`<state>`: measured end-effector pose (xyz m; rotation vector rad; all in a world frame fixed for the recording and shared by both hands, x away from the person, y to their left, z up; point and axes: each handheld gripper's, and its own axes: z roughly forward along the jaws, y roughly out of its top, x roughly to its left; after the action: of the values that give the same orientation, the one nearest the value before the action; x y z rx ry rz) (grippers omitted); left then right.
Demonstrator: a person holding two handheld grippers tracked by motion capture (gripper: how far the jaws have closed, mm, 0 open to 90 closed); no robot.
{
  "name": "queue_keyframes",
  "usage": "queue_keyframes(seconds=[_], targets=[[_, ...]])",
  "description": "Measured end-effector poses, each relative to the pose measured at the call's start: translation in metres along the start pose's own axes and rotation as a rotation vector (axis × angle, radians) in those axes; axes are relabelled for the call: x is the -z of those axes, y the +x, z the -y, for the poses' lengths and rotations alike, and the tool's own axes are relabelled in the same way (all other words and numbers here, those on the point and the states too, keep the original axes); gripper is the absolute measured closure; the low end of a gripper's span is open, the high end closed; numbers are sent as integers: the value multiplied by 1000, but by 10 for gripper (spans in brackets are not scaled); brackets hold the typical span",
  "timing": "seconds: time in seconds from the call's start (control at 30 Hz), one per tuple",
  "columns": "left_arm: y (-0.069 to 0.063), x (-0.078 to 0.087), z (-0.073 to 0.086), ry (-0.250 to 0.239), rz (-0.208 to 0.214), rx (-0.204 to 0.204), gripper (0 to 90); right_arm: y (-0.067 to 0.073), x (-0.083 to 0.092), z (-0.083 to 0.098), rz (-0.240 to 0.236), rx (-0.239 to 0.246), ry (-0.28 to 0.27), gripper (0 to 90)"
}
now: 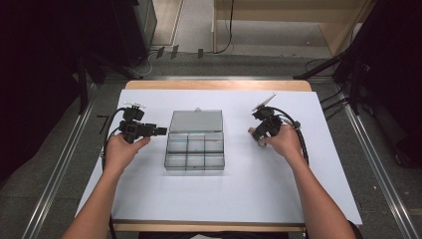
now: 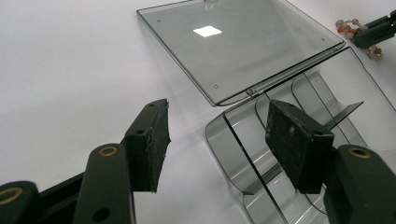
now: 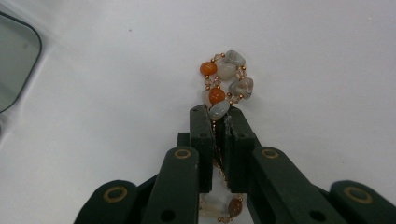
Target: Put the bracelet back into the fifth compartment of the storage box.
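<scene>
1. Step in hand, as I read it: picking up the bracelet [image 3: 223,84]. My right gripper [image 3: 219,116] is clamped on its beads, on the tabletop [image 1: 259,189] right of the clear box [image 1: 194,149].
2. Left gripper [image 2: 215,140] stands wide, holding nothing, at the box's left edge.
3. Next: lift and carry over an empty compartment; lid [image 1: 196,121] lies open behind.
4. Surface: white sheet. Room: grey floor, dark stands.

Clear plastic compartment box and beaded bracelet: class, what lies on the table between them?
Nothing: the high view shows bare white table between the clear plastic compartment box and the orange-and-grey beaded bracelet.
</scene>
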<state>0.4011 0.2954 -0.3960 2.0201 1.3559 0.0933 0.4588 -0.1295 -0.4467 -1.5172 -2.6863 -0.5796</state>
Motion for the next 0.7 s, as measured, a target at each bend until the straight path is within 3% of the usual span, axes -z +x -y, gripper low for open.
queue_keyframes(seconds=[0.1, 0.23, 0.33, 0.7], targets=[[0, 0, 0, -1, 1, -1, 406, -3, 1, 1, -15, -8, -17, 859], [1, 0, -1, 1, 3, 1, 405, 1, 12, 2, -29, 34, -94, 858], [1, 0, -1, 1, 2, 1, 405, 2, 17, 3, -35, 44, -120, 858], [2, 0, -1, -5, 0, 4, 406, 1, 33, 4, -76, 19, -243, 858]])
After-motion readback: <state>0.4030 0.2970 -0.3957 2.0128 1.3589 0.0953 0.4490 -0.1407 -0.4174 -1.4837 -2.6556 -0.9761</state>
